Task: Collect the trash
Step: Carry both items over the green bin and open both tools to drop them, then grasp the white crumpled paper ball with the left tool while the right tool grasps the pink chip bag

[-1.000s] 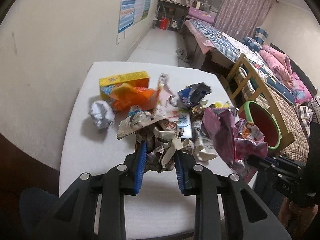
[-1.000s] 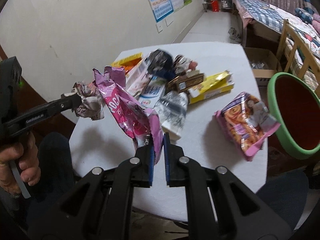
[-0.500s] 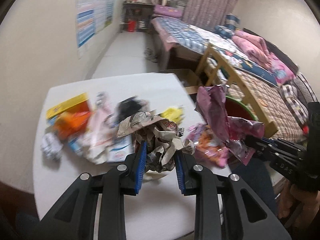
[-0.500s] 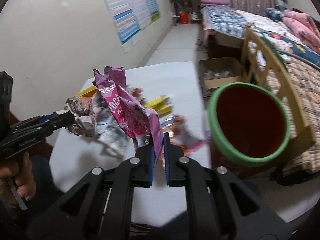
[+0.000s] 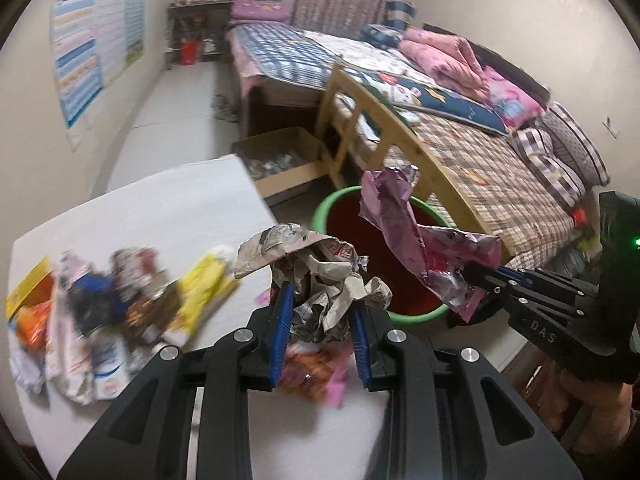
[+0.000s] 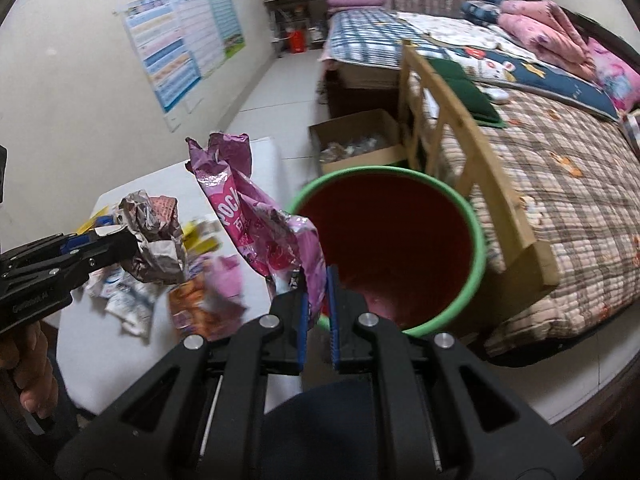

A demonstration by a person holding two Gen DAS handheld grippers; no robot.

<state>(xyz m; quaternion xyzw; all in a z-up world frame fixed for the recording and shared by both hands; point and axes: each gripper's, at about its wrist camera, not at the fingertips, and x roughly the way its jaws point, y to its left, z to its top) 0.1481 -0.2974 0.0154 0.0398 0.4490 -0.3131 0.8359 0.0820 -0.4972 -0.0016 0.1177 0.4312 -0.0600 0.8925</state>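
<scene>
right tool (image 6: 316, 280) pinching pink snack wrapper (image 6: 256, 216) nearer green-rimmed bin (image 6: 476, 240); left tool (image 5: 320, 312) clamping crumpled paper (image 5: 320, 276) just beside bin.

Both cameras ride close behind their own fingers and look steeply down toward the green-rimmed bin (image 5: 348, 216) (image 6: 476, 236) beside the white table (image 5: 168, 204) (image 6: 164, 178). The left wrist view looks from over the table with the bin ahead and right; the right wrist view sits nearly above the bin's near rim. Both share the bin, the table's edge, the cardboard box (image 5: 280, 156) (image 6: 356, 136) and the bed (image 5: 500, 160) (image 6: 560, 152) behind the bin, and each shows the other gripper.
</scene>
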